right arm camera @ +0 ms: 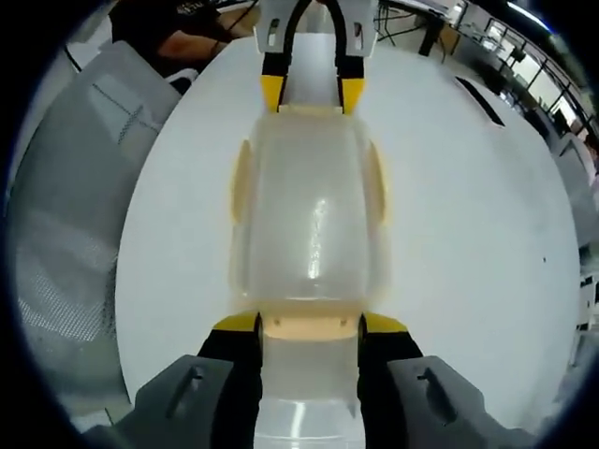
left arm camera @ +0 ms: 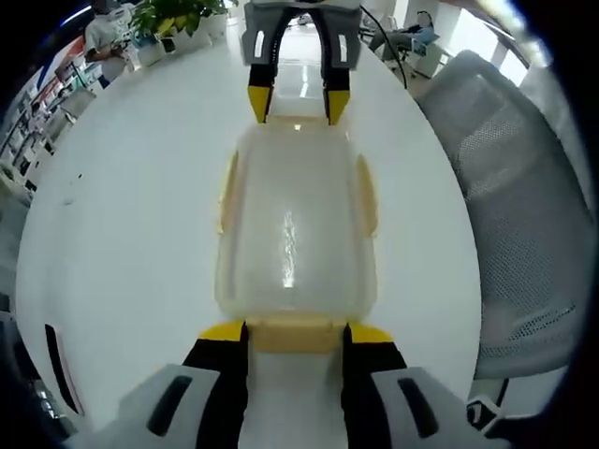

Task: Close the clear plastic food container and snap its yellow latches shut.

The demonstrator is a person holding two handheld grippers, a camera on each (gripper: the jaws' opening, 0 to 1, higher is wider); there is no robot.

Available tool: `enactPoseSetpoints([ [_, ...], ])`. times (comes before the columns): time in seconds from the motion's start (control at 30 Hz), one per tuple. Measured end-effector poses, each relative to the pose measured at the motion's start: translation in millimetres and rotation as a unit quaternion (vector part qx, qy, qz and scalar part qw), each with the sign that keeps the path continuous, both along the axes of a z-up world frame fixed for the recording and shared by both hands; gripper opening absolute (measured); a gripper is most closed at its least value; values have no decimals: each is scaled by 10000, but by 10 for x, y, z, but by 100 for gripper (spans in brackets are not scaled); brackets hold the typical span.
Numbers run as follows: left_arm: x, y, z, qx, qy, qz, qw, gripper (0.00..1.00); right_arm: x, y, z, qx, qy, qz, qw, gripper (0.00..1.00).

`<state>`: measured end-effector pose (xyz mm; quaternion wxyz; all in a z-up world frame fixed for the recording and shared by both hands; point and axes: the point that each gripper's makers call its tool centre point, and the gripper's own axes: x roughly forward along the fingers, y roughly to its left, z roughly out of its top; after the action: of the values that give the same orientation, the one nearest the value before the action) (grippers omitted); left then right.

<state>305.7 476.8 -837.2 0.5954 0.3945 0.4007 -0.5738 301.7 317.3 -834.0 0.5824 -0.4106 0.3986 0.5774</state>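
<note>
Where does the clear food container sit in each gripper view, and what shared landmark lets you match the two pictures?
Left gripper view: food container in the centre, between the view's own jaws below and the other gripper's above.
Right gripper view: centre, likewise flanked.
Shared landmark: the mesh office chair.

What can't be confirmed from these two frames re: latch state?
- Near end latch, left gripper view: engagement hidden between left gripper tips.
- Same at the right gripper.
- Side latches: seen edge-on, snapped or not unclear.
- Container contents: frosted lid, glare.
</note>
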Motion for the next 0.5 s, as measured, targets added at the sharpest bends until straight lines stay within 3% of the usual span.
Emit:
enactPoseSetpoints([
  [0.2,36,-30,311,-148,-8,145,9998,33,52,-37,230,226,-75,82,9997,35],
  [0.5,-27,-197,515,-108,-88,265,9996,33,-17,-188,467,431,-189,257,9986,35],
])
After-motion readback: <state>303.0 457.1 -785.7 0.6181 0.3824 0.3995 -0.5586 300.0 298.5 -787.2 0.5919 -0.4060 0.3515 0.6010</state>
